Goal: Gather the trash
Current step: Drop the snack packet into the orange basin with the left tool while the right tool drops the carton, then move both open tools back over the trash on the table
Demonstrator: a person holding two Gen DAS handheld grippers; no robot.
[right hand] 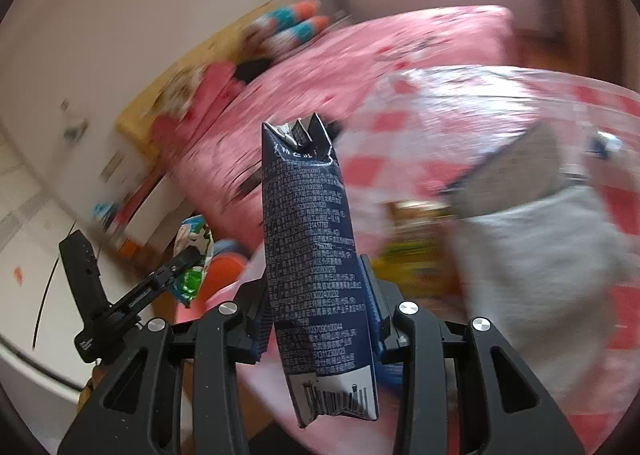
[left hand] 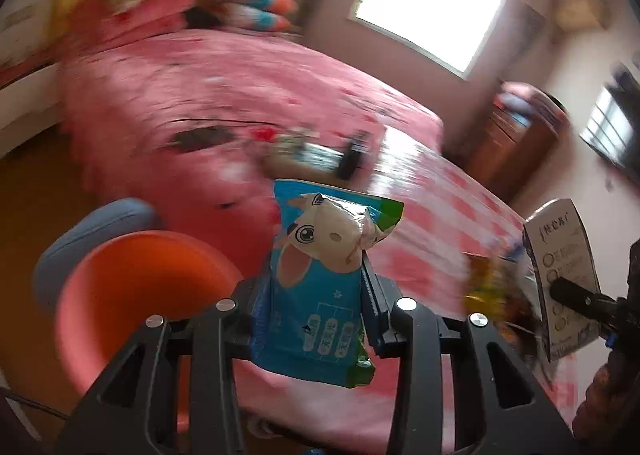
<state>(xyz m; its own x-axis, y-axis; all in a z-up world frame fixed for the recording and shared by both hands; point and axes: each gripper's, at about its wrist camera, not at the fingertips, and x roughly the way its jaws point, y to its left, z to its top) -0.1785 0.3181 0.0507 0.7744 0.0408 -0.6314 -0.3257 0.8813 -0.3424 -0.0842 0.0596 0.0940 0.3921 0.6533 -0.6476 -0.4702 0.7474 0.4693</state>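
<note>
the left gripper (left hand: 316, 291) pinches a blue snack wrapper (left hand: 320, 275) between its ribbed blue pads; the glossy crinkled film, printed with a cartoon animal face, stands with its long axis toward 12 o'clock, the torn top folded over toward 2 o'clock. behind it, at 9 o'clock, sits a smooth round orange stool (left hand: 132, 295), and beyond that a bed (left hand: 208, 95) under a pink printed cover, all smeared by blur.

the right gripper (right hand: 316, 303) has its jaws pressed onto a dark navy carton (right hand: 312, 255), a flattened, creased box covered in fine white print with a barcode at its lower end. its long axis runs upright toward 12 o'clock, the torn, crumpled mouth uppermost. at 3 o'clock lies a pink-and-white checked tablecloth (right hand: 460, 127) with a shiny plastic sheen. the other gripper and its wrapper show at 8 o'clock.
</note>
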